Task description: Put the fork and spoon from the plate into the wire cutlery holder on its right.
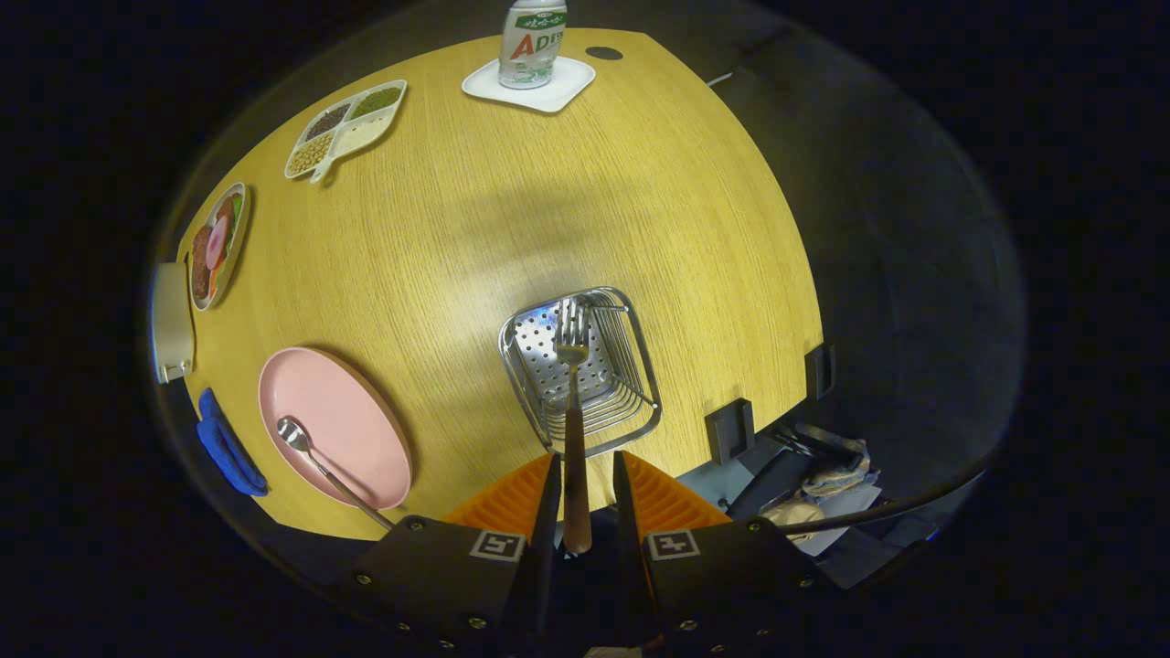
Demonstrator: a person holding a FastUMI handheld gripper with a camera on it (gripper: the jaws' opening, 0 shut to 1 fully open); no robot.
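A fork [574, 429] with a brown handle points away from me, its tines down inside the wire cutlery holder [631, 366] on the wooden table [548, 201]. Its handle runs back between the fingers of my gripper [585, 471], which hovers above the holder's near rim. The fingers stand slightly apart: the handle lies close to the left finger, and a gap shows between it and the right finger. To the left of the holder lies the pink plate [352, 416], with the spoon [320, 461] on its near side, bowl on the plate and handle sticking over the rim.
A blue cloth [227, 448] lies left of the plate. Further off are a plate of food [218, 242], a divided dish of beans [345, 128] and a bottle [533, 41] on a white coaster [567, 87]. The table's edge runs right of the holder.
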